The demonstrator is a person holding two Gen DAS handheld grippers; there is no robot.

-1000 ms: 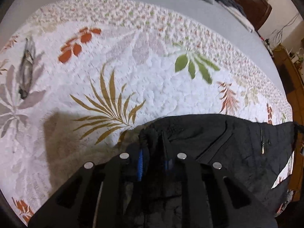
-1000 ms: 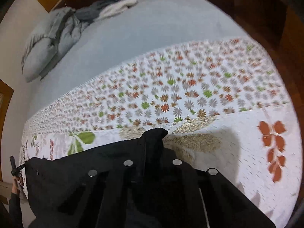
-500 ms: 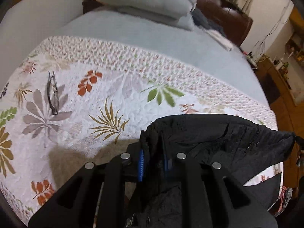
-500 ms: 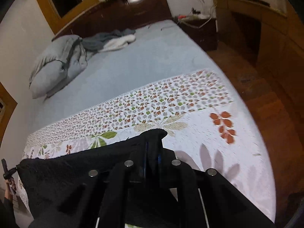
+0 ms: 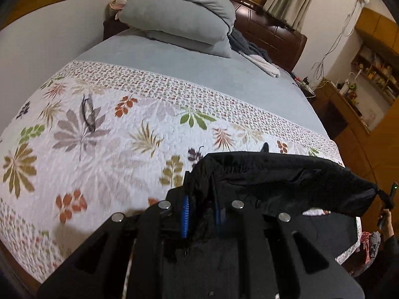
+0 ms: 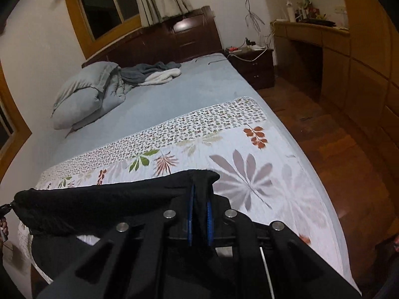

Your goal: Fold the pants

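The black pants (image 5: 286, 182) hang stretched between my two grippers, lifted above the floral quilt (image 5: 99, 154). My left gripper (image 5: 199, 214) is shut on one end of the pants' top edge, cloth bunched between its blue pads. My right gripper (image 6: 199, 211) is shut on the other end of the pants (image 6: 99, 204). The far end of the stretched edge in each view reaches the other gripper at the frame's side. The rest of the pants drapes down below the grippers, mostly hidden.
The bed has a grey sheet (image 6: 174, 92), grey pillows (image 5: 179, 12) and a bundled blanket (image 6: 149, 72) by the dark headboard (image 6: 162, 42). A pair of glasses (image 5: 86, 114) lies on the quilt. A nightstand (image 6: 251, 64), wooden cabinets (image 6: 349, 69) and wood floor (image 6: 336, 149) lie to the right.
Both grippers have risen and drawn back from the bed with the pants, so the quilt lies farther below and the headboard and room come into view. Both stay shut on the cloth.
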